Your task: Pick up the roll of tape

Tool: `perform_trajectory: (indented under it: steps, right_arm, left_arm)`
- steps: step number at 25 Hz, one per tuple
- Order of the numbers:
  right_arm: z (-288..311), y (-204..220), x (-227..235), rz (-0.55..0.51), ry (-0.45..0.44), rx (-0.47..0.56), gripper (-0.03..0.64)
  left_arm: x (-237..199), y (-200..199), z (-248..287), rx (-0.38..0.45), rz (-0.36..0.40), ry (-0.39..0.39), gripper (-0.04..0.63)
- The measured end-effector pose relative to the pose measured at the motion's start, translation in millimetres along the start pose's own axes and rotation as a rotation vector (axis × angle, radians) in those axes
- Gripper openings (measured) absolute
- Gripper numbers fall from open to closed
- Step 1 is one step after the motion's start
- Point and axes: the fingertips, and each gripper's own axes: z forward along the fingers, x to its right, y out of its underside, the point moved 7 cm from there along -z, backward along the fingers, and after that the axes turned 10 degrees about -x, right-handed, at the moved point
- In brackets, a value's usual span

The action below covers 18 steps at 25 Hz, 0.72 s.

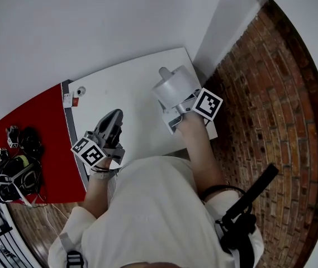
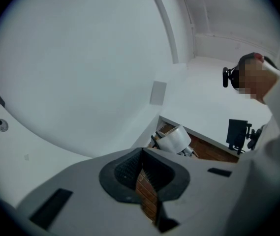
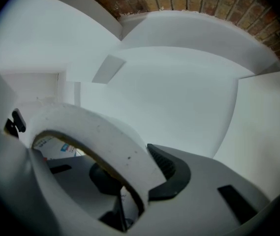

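Observation:
A white roll of tape point(image 1: 174, 87) hangs over the white table point(image 1: 131, 88), and my right gripper point(image 1: 171, 104) is shut on it. In the right gripper view the roll's wall point(image 3: 98, 134) runs between the two dark pads, one inside the ring and one outside, with my right gripper point(image 3: 136, 182) clamped on it. My left gripper point(image 1: 114, 116) hovers over the table's near left part, apart from the roll. Its jaws point(image 2: 140, 173) are shut with nothing between them. The left gripper view also catches the roll of tape point(image 2: 177, 138) in the distance.
A red table point(image 1: 36, 127) adjoins the white one on the left and carries black gear point(image 1: 13, 166). Small white items point(image 1: 74, 95) lie at the white table's left edge. A brick floor point(image 1: 265, 110) lies to the right. A white wall stands behind.

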Motion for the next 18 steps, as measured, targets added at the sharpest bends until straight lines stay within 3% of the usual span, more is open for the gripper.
perform_trajectory:
  steps: [13, 16, 18]
  right_arm:
    - [6, -3, 7, -0.006, 0.007, 0.001, 0.091]
    - [8, -6, -3, -0.165, 0.017, -0.007, 0.091]
    - [14, -6, 12, -0.180, 0.022, -0.044, 0.087]
  left_arm:
    - [-7, 0, -2, -0.008, -0.010, -0.018, 0.009]
    - [-10, 0, -1, -0.005, -0.018, -0.025, 0.009]
    - [-12, 1, 2, -0.007, -0.020, -0.025, 0.009]
